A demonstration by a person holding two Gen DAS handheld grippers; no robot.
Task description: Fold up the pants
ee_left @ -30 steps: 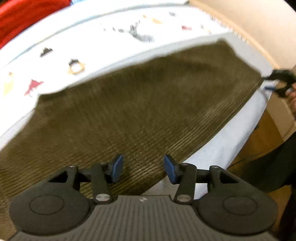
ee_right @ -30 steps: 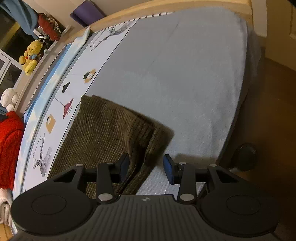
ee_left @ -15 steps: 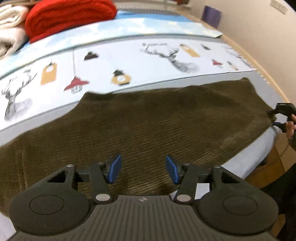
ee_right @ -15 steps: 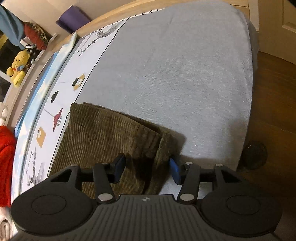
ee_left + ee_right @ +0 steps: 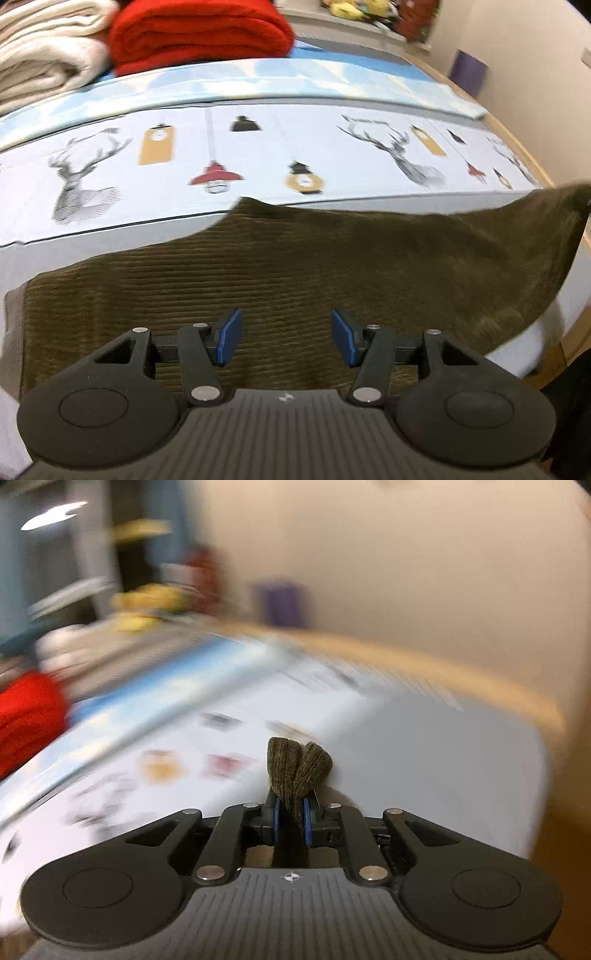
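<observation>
The olive corduroy pants (image 5: 295, 273) lie lengthwise across the bed (image 5: 258, 158), long axis running left to right in the left wrist view, right end lifted off the sheet. The right claw (image 5: 291, 819) is closing, its pads pinching a bunched fold of pants. The left claw (image 5: 286, 341) hovers above the pants, jaws apart, holding nothing.

The right wrist view is motion-blurred: the prints on the bed (image 5: 424, 746) and the items on the shelf behind it cannot be identified. The pants (image 5: 299, 771) show only as a bunched fold between the right gripper (image 5: 291, 821) fingers; the rest is hidden. In the left wrist view, the pants' right end is blurred and cut off.
</observation>
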